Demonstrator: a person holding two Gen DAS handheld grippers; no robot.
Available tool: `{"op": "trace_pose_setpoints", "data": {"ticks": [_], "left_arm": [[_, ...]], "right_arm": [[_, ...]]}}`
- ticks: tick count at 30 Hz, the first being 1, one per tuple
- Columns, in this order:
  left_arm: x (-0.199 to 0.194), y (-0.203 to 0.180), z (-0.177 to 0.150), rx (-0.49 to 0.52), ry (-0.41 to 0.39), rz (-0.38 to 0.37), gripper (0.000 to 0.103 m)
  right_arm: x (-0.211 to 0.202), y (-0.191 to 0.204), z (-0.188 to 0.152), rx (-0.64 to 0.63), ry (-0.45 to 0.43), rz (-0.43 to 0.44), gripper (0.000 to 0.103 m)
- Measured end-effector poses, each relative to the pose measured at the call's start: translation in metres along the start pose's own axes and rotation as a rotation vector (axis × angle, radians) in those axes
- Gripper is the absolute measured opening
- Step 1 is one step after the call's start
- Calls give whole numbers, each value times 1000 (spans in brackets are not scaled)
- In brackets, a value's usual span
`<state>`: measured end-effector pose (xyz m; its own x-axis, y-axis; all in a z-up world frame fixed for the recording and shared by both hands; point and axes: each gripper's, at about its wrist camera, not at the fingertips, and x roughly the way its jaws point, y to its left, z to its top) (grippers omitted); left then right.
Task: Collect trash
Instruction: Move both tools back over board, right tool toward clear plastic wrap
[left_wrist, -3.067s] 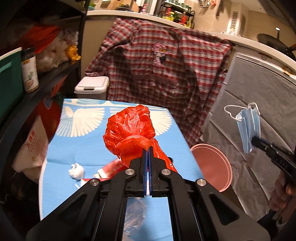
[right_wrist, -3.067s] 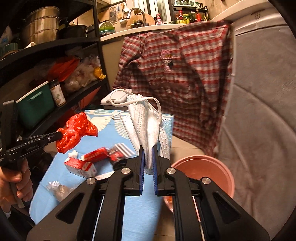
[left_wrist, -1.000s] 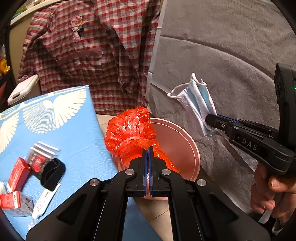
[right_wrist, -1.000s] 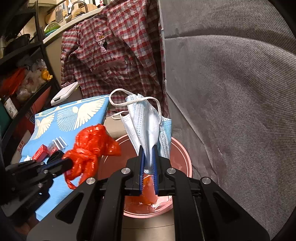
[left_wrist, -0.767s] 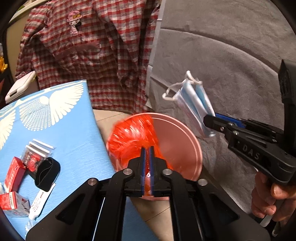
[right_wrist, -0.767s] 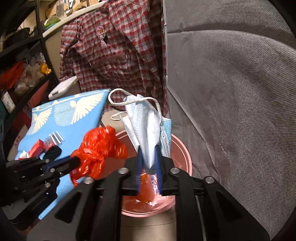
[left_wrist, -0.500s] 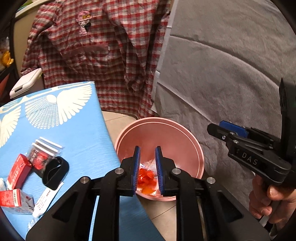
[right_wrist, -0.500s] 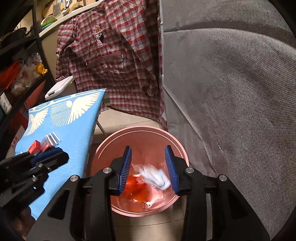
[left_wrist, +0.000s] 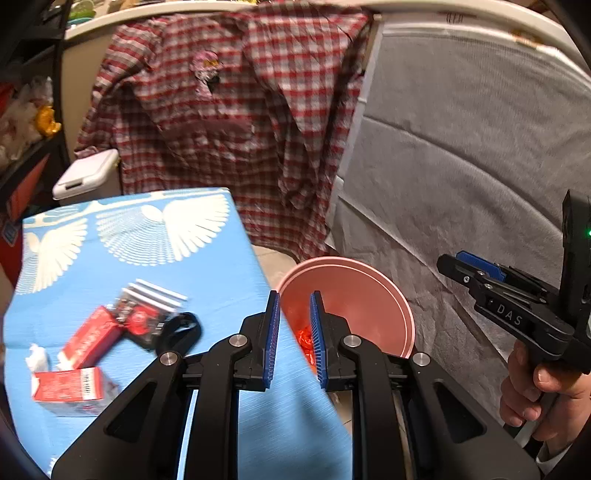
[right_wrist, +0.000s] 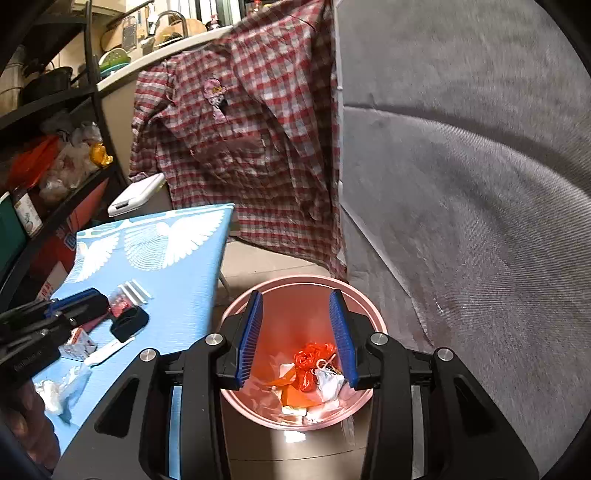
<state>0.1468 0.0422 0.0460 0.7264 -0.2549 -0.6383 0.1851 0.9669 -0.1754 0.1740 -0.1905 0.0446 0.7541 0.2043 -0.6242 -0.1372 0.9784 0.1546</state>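
**Both grippers empty over the bin; trash split between bin and table**

I see the crumpled red plastic bag (right_wrist: 314, 360) lying inside the round pink plastic bin (right_wrist: 373, 317), on top of white scraps, with a pale crumpled face mask (right_wrist: 328, 382) just beside it. In the left wrist view only a sliver of the bag shows inside the bin (left_wrist: 369, 291).

My right gripper (right_wrist: 297, 336) hangs directly above the bin, fingers spread wide, nothing between them. My left gripper (left_wrist: 293, 332) sits over the table edge beside the bin, fingers parted, also empty.

The bin stands on the floor just beside the blue table with white wing print (left_wrist: 207, 284). On the table: two red cartons (left_wrist: 70, 384), a red foil packet (left_wrist: 136, 314), a black clip-like object (left_wrist: 181, 332), a white crumpled scrap (left_wrist: 37, 362).

Behind, a red plaid shirt (left_wrist: 240, 110) hangs; grey fabric (left_wrist: 461, 166) to its right.
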Motion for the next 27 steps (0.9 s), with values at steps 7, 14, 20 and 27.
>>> {"op": "trace_pose_setpoints", "data": {"ticks": [7, 14, 20, 27], "left_arm": [[-52, 43, 1, -33, -64, 38, 17], [-110, 105, -6, -83, -119, 109, 17], [-155, 152, -15, -90, -121, 200, 16], [-186, 194, -33, -106, -126, 263, 16]], "right_arm": [[-31, 40, -5, -66, -54, 57, 37], [-45, 77, -18, -113, -54, 146, 11], [-52, 116, -30, -151, -49, 234, 7], [-55, 175, -54, -228, -25, 367, 7]]}}
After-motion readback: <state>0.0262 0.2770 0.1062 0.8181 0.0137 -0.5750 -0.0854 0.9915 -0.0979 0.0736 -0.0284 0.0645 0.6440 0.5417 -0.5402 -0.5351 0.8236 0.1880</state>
